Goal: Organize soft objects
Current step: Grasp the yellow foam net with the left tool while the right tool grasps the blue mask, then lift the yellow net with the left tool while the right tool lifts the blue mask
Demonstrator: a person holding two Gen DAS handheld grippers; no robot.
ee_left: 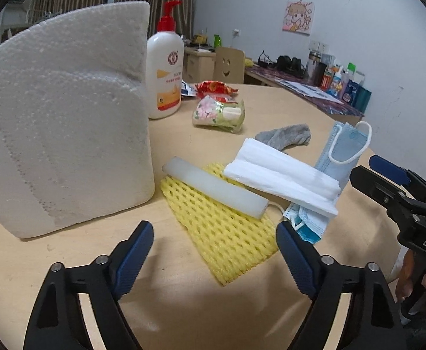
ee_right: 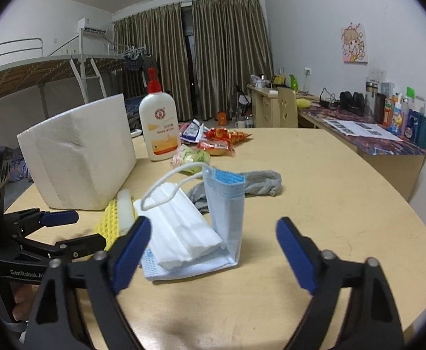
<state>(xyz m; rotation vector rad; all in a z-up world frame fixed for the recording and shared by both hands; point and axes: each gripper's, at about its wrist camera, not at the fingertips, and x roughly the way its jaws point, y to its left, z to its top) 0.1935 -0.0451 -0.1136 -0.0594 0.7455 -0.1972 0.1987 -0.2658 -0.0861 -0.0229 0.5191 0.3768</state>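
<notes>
A yellow foam net (ee_left: 221, 233) (ee_right: 108, 224) lies flat on the round table (ee_left: 183, 306). A white foam bar (ee_left: 216, 188) (ee_right: 125, 213) lies across it. A folded white tissue pack (ee_left: 283, 178) (ee_right: 183, 227) rests on a blue face mask (ee_left: 338, 157) (ee_right: 227, 204), whose far half stands folded up. A grey sock (ee_left: 286, 137) (ee_right: 259, 182) lies behind them. My left gripper (ee_left: 214, 242) is open and empty, just before the net. My right gripper (ee_right: 213, 239) is open and empty, around the near end of the mask and tissue. It also shows in the left wrist view (ee_left: 388, 183).
A big white foam block (ee_left: 64, 116) (ee_right: 78, 151) stands at the left. Behind it are a lotion pump bottle (ee_left: 166, 67) (ee_right: 159, 122), a wet-wipes pack (ee_left: 218, 112) and red snack bags (ee_left: 216, 87) (ee_right: 224, 140). A desk with bottles (ee_right: 388, 134) stands at the right.
</notes>
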